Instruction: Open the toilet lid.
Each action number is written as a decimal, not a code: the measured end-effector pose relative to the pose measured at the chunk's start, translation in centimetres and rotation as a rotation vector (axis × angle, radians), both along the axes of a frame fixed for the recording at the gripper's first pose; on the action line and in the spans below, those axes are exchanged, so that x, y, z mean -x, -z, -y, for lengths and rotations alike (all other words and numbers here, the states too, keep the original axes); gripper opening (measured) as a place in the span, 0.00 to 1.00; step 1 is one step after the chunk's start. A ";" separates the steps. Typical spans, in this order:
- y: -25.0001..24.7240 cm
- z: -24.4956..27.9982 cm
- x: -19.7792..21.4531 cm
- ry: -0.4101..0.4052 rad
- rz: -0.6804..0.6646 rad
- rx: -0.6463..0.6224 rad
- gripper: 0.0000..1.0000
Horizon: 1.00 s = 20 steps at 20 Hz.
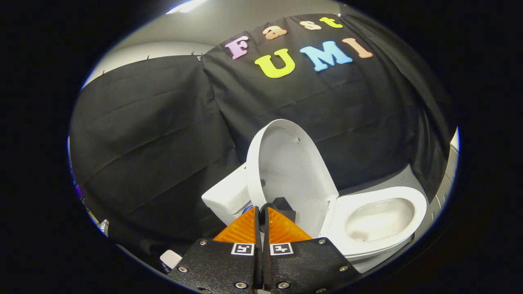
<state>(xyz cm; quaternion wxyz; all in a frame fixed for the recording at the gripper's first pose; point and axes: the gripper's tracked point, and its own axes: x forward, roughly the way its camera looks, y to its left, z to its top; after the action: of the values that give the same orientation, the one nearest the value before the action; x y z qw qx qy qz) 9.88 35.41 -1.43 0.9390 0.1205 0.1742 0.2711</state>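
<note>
With its fingers [282, 228] pressed together, gripper [261, 212] before upright toilet lid [286, 171].

Upright lid [286, 163] just ahead of closed claw [261, 212]; open bowl [380, 218] beside.

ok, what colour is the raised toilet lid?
White, plain, no pattern. The toilet lid stands upright just beyond the shut gripper; the gripper view shows it best.

No readable text, brand or number appears; the hand-held gripper [262, 212] carries two square coded markers [261, 248], not legible writing.
</note>
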 end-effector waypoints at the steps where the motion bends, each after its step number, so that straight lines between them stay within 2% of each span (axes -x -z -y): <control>1: 0.1 -0.5 -0.1 -0.007 0.001 0.007 0.00; 8: 1.0 -3.2 0.3 -0.047 0.030 0.069 0.00; 14: 0.8 -3.2 -0.1 -0.082 0.008 0.094 0.05; 15: 0.8 -3.1 0.4 -0.104 0.003 0.075 0.10; 17: -0.1 -0.5 -0.4 -0.041 0.041 0.075 0.21; 20: -2.5 3.8 -1.0 0.028 0.108 0.112 0.72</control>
<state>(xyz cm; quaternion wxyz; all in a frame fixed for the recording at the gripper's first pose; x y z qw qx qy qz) 10.86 31.66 1.03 0.9560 0.0555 0.1367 0.2537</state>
